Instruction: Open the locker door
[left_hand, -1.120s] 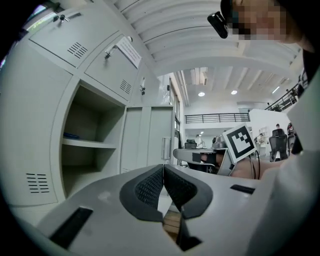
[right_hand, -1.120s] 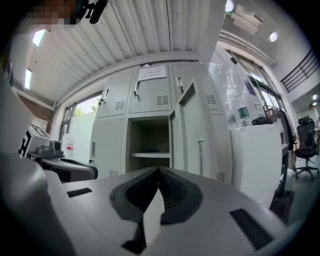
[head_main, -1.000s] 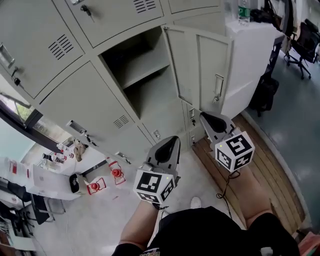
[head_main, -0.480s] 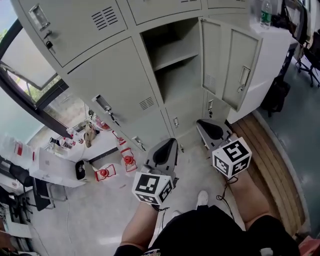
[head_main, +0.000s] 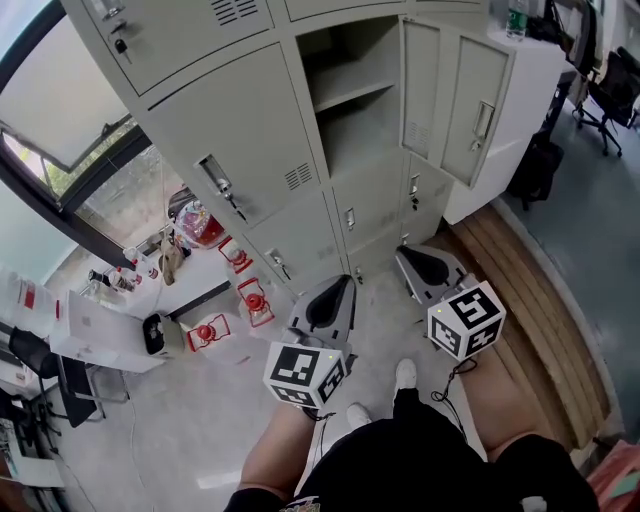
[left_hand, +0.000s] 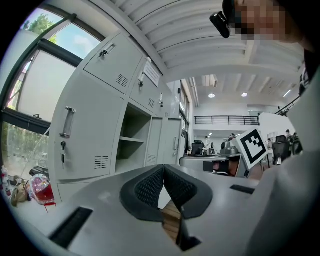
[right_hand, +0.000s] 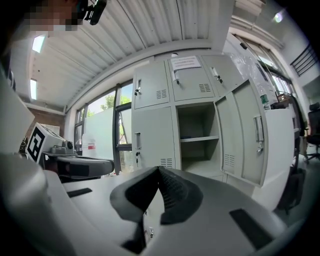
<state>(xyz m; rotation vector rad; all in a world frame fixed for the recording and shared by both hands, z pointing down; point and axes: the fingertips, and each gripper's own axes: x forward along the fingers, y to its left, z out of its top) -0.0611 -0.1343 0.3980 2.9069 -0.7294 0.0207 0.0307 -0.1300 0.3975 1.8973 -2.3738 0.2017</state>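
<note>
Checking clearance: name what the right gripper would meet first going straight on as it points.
Likely the closed locker door left of the open compartment, near its vent; depth unclear.

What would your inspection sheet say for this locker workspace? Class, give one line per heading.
Surface: grey floor; wooden platform along its right side.
Job's things: locker door already stands open; compartment beside it has one shelf, nothing seen inside.
Clutter: small red items on the floor near a low white table.
Claws: left claw shut, empty; right claw shut, empty; neither touches the lockers.
Cables: black cable hangs below the right claw.
Surroundings: window at left; office chair and bottle at right.
</note>
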